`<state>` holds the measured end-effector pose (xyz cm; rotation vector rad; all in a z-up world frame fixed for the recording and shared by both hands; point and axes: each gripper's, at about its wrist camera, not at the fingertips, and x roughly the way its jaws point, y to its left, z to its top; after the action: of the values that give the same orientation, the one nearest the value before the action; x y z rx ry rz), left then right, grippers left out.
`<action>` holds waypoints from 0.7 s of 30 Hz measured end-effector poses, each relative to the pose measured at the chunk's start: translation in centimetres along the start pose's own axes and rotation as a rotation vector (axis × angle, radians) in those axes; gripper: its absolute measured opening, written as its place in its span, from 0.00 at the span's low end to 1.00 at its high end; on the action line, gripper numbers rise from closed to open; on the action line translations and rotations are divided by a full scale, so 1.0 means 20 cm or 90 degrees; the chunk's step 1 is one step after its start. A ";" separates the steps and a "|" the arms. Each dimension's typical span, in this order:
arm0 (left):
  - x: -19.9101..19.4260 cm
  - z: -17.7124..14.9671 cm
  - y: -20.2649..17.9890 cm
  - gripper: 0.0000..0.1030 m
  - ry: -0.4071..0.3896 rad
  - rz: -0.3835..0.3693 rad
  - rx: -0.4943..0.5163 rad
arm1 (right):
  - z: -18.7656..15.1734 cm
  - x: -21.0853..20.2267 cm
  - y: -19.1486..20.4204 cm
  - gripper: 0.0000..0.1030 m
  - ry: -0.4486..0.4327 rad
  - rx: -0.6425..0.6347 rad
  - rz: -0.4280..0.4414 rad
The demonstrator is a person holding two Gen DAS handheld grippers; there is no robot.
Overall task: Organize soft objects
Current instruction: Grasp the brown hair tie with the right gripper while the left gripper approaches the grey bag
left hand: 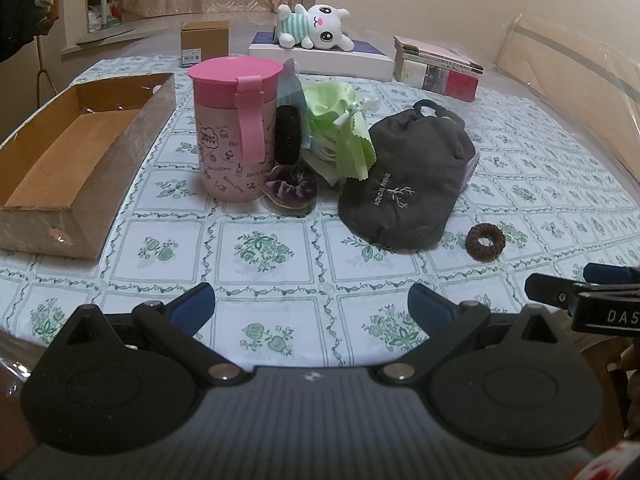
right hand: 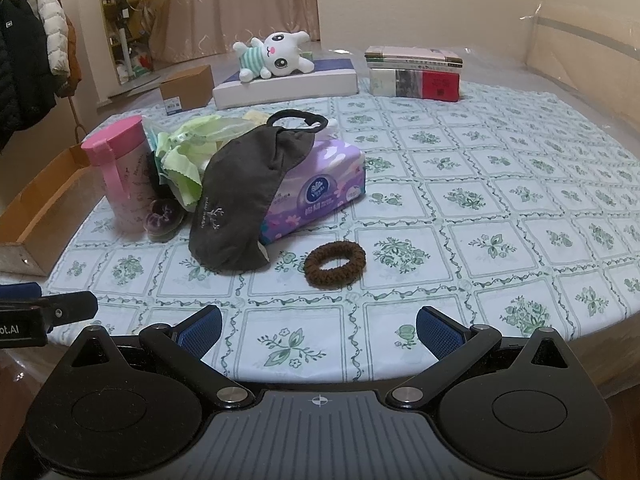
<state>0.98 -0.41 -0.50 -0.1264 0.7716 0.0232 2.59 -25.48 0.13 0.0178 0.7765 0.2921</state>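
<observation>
Both tongs, left (left hand: 311, 307) and right (right hand: 319, 327), spread apart and empty at lower frame, brown scrunchie (right hand: 334, 264) lying mid-frame on the tabletop (right hand: 500, 184) just beside the grey eye mask (right hand: 244, 196); best pinched across one side of its ring.

Three scrunchies — brown (right hand: 334, 265), purple (left hand: 291, 189), black (left hand: 288, 134) — one plush (left hand: 316, 26).

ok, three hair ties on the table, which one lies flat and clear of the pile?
The brown knitted ring: flat on the cloth, apart from everything. The purple velvet scrunchie sits against the pink cup, and the black one stands on edge beside it.
</observation>
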 end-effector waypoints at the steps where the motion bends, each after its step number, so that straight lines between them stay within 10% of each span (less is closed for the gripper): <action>1: 0.01 0.01 0.00 0.99 0.001 -0.003 -0.001 | 0.00 0.01 0.00 0.99 -0.001 -0.005 0.000; 21: 0.39 0.20 -0.10 0.95 0.000 -0.089 0.030 | 0.10 0.45 -0.08 0.90 0.010 -0.135 0.042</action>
<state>9.61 -2.12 -2.90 -0.1347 0.7605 -0.1273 10.43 -24.38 -4.74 -0.1593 0.7575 0.4371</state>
